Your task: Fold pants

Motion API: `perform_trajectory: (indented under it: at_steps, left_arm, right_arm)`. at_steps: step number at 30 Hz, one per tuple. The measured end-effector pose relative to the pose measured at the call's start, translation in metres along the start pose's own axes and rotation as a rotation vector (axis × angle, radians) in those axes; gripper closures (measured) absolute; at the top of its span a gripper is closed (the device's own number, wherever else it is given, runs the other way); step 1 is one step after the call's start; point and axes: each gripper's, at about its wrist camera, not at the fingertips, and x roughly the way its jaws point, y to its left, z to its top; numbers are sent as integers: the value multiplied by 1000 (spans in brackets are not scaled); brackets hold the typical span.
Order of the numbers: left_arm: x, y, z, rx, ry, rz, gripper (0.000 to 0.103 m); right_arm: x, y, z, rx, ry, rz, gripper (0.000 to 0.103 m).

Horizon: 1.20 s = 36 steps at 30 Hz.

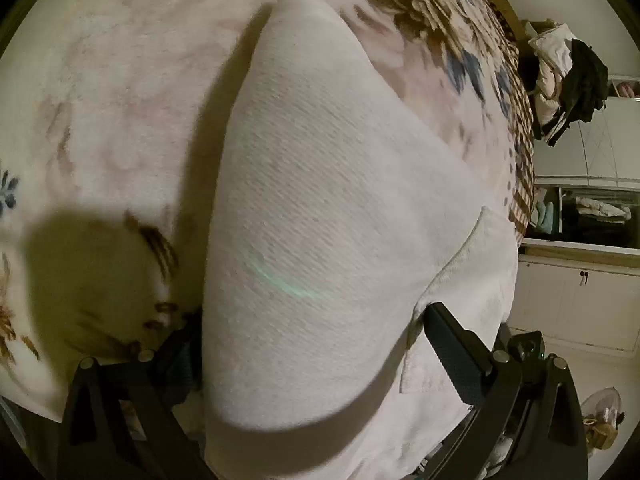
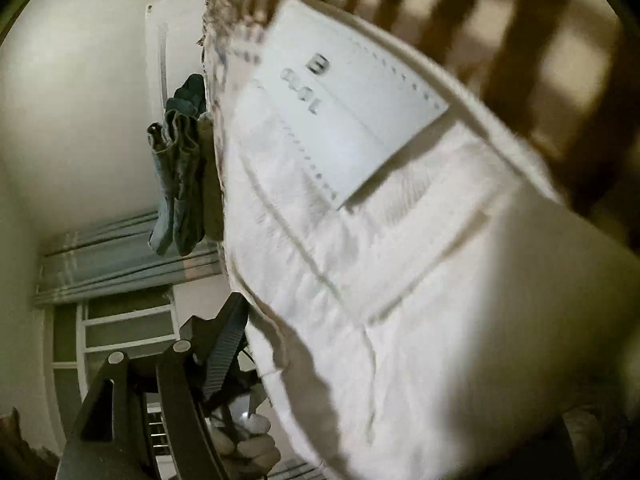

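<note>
White pants (image 1: 320, 208) lie folded into a wedge on the floral blanket (image 1: 100, 80). Left gripper (image 1: 312, 344) stands wide, straddling them. Right gripper (image 2: 360, 360): state indeterminate. Further folding appears outstanding.

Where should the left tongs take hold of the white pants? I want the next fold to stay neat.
On the rounded fold of the white pants nearest the left tongs, coming from the near side. The doubled cloth already bulges up between the wide-open fingers, so both layers can be pinched together over the patterned blanket.
</note>
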Motion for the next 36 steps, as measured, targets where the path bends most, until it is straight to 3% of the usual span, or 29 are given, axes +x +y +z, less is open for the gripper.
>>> perform_trajectory:
  at_steps: [3, 4, 5, 7, 8, 9, 10, 12, 20, 26, 31, 36]
  left_arm:
    - [-1, 0, -1, -7, -11, -5, 1]
    - [-2, 0, -1, -7, -17, -9, 2]
    - [-3, -1, -2, -2, -29, -13, 9]
    - [-9, -3, -5, 7, -55, -15, 35]
    - [-14, -2, -8, 6, -69, -24, 43]
    - [-18, 0, -11, 5, -82, -30, 61]
    - [-24, 2, -14, 1, -91, -45, 69]
    - [-38, 0, -20, 10, -106, -77, 74]
    - [-92, -31, -24, 47, -142, -92, 77]
    - [-161, -59, -10, 59, -192, -106, 77]
    - [-222, -78, 30, 86, -275, -122, 77]
    - [-279, -91, 104, 103, -345, -138, 78]
  right_arm:
    - [-3, 3, -3, -30, -1, -12, 30]
    - [-3, 5, -5, -45, -9, -38, 40]
    - [-4, 5, -9, -54, -19, -62, 54]
    - [-6, 7, -13, -46, -38, -81, 64]
    - [-8, 9, -15, -50, -48, -95, 67]
    - [-11, 11, -18, -56, -51, -105, 68]
    - [-12, 16, -20, -63, -59, -120, 71]
    - [-15, 28, -24, -73, -67, -141, 73]
    - [-32, 92, -35, -135, -70, -174, 76]
    - [-27, 179, -42, -214, -44, -155, 76]
    - [-6, 266, -32, -300, -50, -118, 76]
    - [45, 355, -5, -357, -83, -75, 76]
